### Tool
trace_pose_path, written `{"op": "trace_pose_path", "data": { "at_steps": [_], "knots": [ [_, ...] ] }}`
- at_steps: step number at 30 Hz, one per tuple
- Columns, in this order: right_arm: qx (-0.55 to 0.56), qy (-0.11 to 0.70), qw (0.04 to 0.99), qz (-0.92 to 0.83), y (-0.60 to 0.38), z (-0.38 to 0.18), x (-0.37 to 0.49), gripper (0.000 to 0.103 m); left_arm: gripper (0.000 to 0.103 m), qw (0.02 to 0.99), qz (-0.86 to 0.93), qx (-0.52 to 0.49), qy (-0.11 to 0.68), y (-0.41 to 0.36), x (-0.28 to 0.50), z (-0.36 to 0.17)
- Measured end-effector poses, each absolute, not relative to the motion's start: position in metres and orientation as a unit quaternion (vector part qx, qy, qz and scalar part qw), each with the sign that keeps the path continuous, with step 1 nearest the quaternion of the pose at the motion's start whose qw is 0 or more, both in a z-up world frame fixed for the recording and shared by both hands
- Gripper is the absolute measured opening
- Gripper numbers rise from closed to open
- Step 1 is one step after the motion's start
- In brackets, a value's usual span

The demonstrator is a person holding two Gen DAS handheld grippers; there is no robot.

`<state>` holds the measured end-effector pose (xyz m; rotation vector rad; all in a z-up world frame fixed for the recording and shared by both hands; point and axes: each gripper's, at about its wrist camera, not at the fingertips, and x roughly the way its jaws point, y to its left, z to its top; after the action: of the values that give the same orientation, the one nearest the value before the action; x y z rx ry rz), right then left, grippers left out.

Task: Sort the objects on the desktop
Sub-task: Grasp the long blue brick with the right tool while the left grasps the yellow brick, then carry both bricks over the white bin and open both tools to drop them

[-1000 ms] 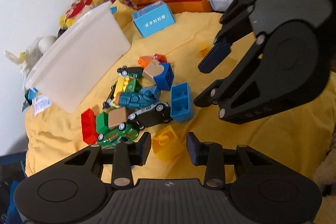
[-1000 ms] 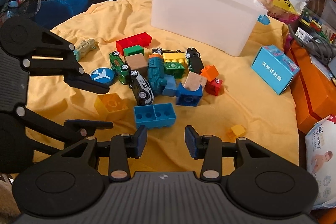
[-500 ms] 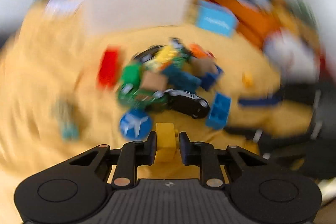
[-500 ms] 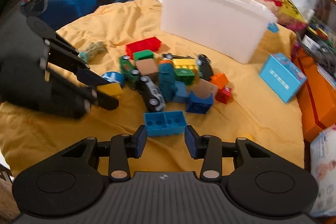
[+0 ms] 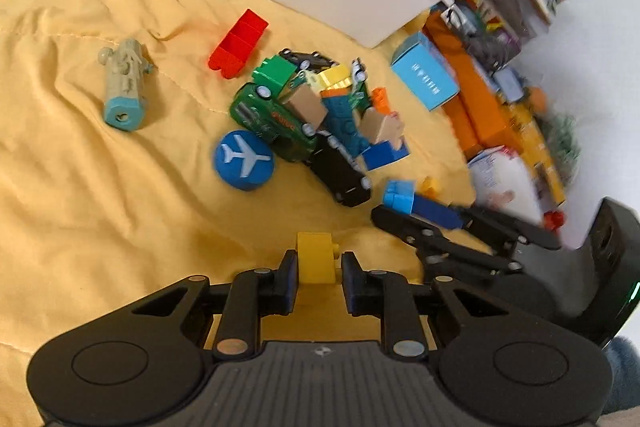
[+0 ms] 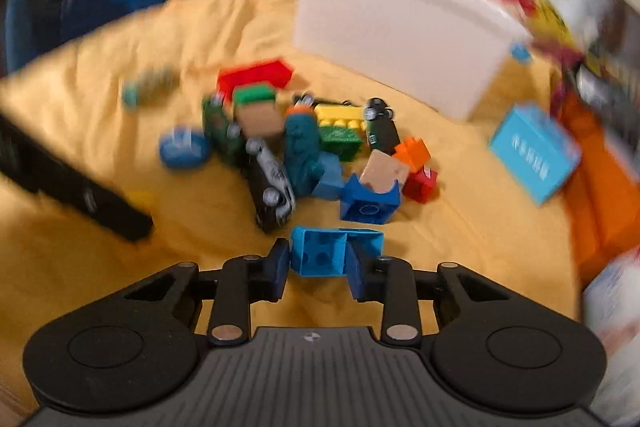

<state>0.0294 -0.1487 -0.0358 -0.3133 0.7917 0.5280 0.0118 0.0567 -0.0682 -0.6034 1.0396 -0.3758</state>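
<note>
Between left gripper [image 5: 319, 275] jaws, yellow brick [image 5: 316, 261] stays clamped; right gripper [image 6: 318, 267] now seemingly grips blue brick [image 6: 328, 253].

Yellow cloth [image 5: 80, 187], orange boxes [image 5: 472, 107].

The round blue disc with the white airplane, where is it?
In the left wrist view, the airplane disc lies on the yellow cloth, left of the toy pile, touching the green car.

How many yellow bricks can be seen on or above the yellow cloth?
3. One is clamped in the left gripper, one lies on top of the toy pile, and a small one lies beside the light blue brick. Others may be hidden in the pile.
</note>
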Motion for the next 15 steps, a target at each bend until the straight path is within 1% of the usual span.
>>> {"op": "trace_pose_path", "data": {
  "at_steps": [2,4,5,7,8,9,10,12,13,15],
  "knots": [
    [0.000,0.412,0.865,0.287,-0.175,-0.028,0.041,0.033,0.026,0.809,-0.183,-0.300,0.472,0.058,0.012,-0.068],
    [0.125,0.430,0.836,0.317,-0.192,-0.031,0.050,0.033,0.025,0.810,-0.183,-0.305,0.467,0.055,0.015,-0.070],
    [0.182,0.436,0.819,0.324,-0.201,-0.038,0.055,0.033,0.026,0.809,-0.177,-0.302,0.472,0.054,0.016,-0.072],
    [0.247,0.455,0.794,0.318,-0.215,-0.055,0.062,0.034,0.027,0.810,-0.168,-0.287,0.484,0.051,0.016,-0.075],
    [0.258,0.465,0.789,0.308,-0.221,-0.061,0.063,0.034,0.029,0.812,-0.164,-0.279,0.485,0.051,0.014,-0.074],
    [0.257,0.470,0.790,0.297,-0.227,-0.065,0.062,0.037,0.031,0.816,-0.162,-0.269,0.486,0.050,0.012,-0.073],
    [0.252,0.470,0.794,0.293,-0.233,-0.065,0.059,0.042,0.035,0.819,-0.160,-0.260,0.486,0.050,0.011,-0.071],
    [0.236,0.468,0.807,0.271,-0.246,-0.061,0.052,0.046,0.040,0.829,-0.151,-0.240,0.482,0.050,0.008,-0.066],
    [0.223,0.468,0.815,0.260,-0.252,-0.059,0.048,0.047,0.042,0.833,-0.148,-0.231,0.481,0.049,0.007,-0.064],
    [0.204,0.473,0.822,0.241,-0.261,-0.057,0.045,0.046,0.043,0.844,-0.140,-0.204,0.476,0.045,0.005,-0.058]
  ]
}}
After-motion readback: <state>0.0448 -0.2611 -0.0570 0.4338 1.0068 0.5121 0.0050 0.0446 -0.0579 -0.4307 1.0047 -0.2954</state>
